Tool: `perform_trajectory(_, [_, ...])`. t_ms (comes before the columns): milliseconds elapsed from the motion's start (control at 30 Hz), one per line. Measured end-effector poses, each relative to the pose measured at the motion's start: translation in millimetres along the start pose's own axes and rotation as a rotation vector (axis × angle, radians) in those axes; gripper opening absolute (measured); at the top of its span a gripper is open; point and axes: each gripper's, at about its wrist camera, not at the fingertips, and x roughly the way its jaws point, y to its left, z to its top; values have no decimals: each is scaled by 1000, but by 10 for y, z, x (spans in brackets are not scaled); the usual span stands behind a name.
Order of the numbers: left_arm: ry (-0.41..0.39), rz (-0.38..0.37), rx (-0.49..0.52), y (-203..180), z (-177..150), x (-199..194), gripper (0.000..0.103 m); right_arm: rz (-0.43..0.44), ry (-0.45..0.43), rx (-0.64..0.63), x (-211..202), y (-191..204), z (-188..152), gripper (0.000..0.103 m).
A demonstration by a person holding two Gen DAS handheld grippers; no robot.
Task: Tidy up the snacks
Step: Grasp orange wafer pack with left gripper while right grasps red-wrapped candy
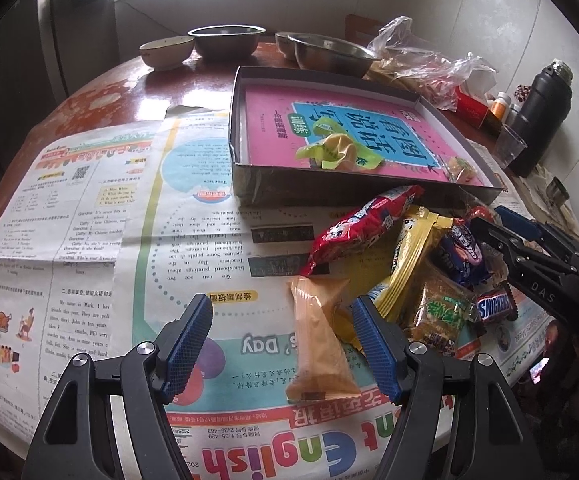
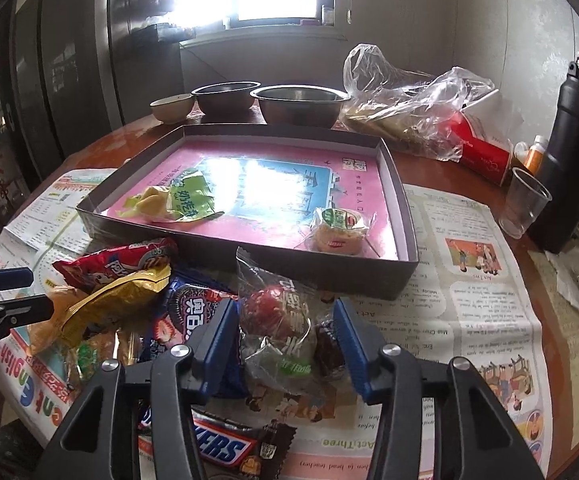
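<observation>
A shallow dark box with a pink book as its floor holds a green-yellow snack pack and a small wrapped cake. In front of it lies a pile of snacks: a red bag, a yellow pack, a blue Oreo pack, a Snickers bar and an orange pack. My left gripper is open beside the orange pack. My right gripper is open around a clear pack with a red sweet.
Newspaper covers the round wooden table. Bowls, a clear plastic bag, a red carton, a plastic cup and a black flask stand behind and right of the box.
</observation>
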Motion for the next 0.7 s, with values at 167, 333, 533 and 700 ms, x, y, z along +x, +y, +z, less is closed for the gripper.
perform_trajectory(167, [28,-9,5,-22,-31,75,74,-3,8,-34,88,29,46,46])
perform_trajectory(333, [38,-5,-1,-39,-54,135,74,-9,1,-70,119,79,65,37])
perform_trajectory(533, [17,8,11,-76,-67,142,67,57,-14,20,65,-75,16,34])
perform_trajectory(700, [0,-11,-1,-55,-48,133,24,108,-15,95,0,-197,-20,34])
